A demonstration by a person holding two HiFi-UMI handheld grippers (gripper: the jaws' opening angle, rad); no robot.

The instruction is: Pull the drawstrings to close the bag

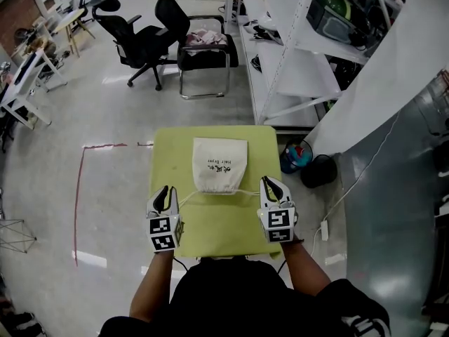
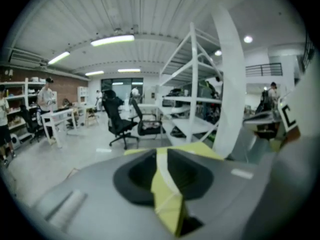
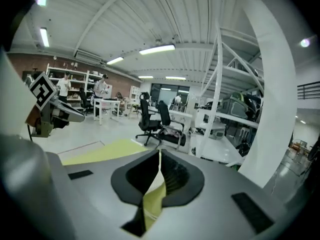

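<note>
Yellow-green table (image 1: pixel 168 153), workshop floor around, office chair (image 1: pixel 140 37) behind. White drawstring bag (image 1: pixel 219 163) lies flat mid-table, mouth toward the person. Left drawstring (image 1: pixel 188 194) runs to left gripper (image 1: pixel 167 196), jaws pinched on it. Right drawstring (image 1: pixel 249 192) runs to right gripper (image 1: pixel 271 188), jaws nearly together on it.

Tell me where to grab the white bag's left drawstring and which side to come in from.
Take the left drawstring on the bare stretch outside the bag's gathered mouth, claw across the cord, coming from the near left. The bag lies flat, mouth toward the person, and the cord trails out sideways there, so an outward pull should cinch it.
</note>
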